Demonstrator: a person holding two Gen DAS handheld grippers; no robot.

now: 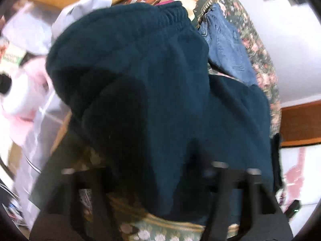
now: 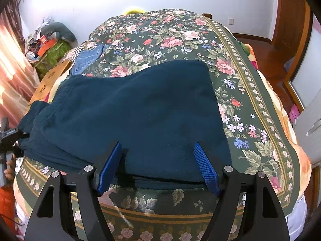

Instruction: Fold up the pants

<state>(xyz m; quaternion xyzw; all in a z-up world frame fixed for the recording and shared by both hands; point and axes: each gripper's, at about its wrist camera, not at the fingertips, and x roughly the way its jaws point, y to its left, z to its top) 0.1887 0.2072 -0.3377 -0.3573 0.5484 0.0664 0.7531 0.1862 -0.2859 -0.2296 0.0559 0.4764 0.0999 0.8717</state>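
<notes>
Right, your floral bedspread point(image 2: 180, 40) fills the ground ahead of both jaws. Dark teal pants point(image 2: 130, 110) lie spread on it, near edge running between your right gripper point(image 2: 158, 154) blue pads point(image 2: 206, 170), jaws wide apart, gripping nothing. Your left gripper point(image 1: 160, 180) has pants cloth bunched and lifted right over its fingers; blur hides them, so can't tell if clenched. Blue jeans point(image 1: 226, 46) sit beyond the pants, ahead-right of the left jaws.
</notes>
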